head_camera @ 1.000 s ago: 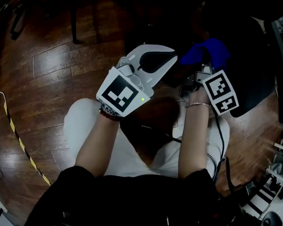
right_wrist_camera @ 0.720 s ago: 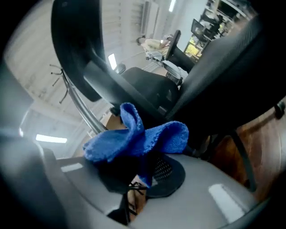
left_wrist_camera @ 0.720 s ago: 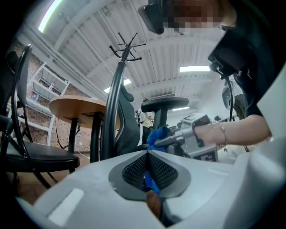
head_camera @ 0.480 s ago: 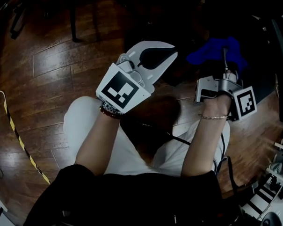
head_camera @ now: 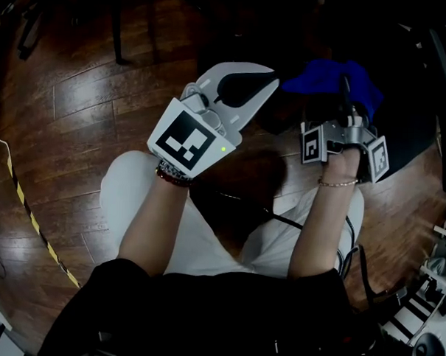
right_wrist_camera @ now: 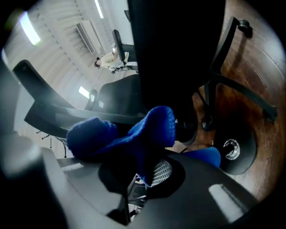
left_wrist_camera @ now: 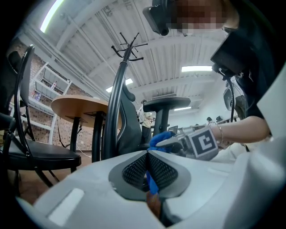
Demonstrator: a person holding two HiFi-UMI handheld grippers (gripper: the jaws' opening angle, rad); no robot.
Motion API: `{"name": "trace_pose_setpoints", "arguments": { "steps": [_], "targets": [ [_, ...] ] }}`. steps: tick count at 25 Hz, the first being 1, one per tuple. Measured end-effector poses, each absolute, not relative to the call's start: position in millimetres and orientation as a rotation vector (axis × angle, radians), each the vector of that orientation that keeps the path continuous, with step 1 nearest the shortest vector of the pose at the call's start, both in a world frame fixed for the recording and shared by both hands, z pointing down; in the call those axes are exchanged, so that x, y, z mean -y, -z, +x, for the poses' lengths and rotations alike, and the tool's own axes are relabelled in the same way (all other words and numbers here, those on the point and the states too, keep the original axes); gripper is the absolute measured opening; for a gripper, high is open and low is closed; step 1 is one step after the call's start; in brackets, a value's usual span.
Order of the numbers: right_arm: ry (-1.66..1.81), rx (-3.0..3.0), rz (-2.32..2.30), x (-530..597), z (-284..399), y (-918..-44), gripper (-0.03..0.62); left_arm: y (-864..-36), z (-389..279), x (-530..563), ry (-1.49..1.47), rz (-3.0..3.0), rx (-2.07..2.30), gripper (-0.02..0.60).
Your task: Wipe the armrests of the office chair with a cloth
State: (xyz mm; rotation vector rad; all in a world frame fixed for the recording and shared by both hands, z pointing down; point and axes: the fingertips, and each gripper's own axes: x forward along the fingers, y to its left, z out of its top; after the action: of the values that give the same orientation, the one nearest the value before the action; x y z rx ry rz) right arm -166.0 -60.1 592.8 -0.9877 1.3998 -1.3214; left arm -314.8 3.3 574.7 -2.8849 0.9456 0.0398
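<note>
Open wood floor (head_camera: pixel 86 94) L of left claw (head_camera: pixel 268 83); office chair (head_camera: pixel 411 93) close ahead of right claw (head_camera: pixel 343 94).

Materials and finishes. Your right gripper (right_wrist_camera: pixel 143 176) nips a blue cloth (right_wrist_camera: pixel 134 129) that is thick, napped and matt. Your left gripper (head_camera: pixel 268 80), at 12 o'clock in the head view, has a smooth white plastic shell with a faint gloss. Its pads (left_wrist_camera: pixel 134 172) are dark, finely dotted and matt. The floor (head_camera: pixel 86 108), at 10 o'clock, is dark wood plank with a polished sheen. The office chair (head_camera: pixel 410 123), at 2 o'clock, is matt black. Your trousers (head_camera: pixel 133 199) are plain white cloth, and your bracelet (head_camera: pixel 333 183) is bright metal.
</note>
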Motion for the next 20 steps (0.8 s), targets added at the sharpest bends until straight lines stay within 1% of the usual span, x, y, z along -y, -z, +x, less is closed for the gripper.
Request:
{"name": "trace_pose_setpoints", "arguments": {
  "steps": [2,4,9,13,16,20],
  "targets": [
    [1.278,-1.405,-0.923,53,-161,-566,0.035,-577,-311,-3,-0.034,-2.893,-0.937,0.005],
    [1.249,-1.406,-0.890,50,-157,-558,0.035,-580,-307,-3,-0.017,-2.900,-0.922,0.005],
    [1.347,-1.372,-0.954,68,-163,-612,0.037,-585,-306,-4,0.013,-2.892,-0.908,0.006],
    [1.349,-1.520,-1.145,80,-170,-651,0.037,-581,-312,-5,-0.006,-2.889,-0.930,0.005],
    [1.232,-1.775,-1.367,79,-178,-650,0.035,-582,-309,-6,0.018,-2.888,-0.921,0.005],
    [1.186,-1.842,-1.544,63,-165,-635,0.035,-587,-303,-7,0.042,-2.891,-0.891,0.006]
  ]
}}
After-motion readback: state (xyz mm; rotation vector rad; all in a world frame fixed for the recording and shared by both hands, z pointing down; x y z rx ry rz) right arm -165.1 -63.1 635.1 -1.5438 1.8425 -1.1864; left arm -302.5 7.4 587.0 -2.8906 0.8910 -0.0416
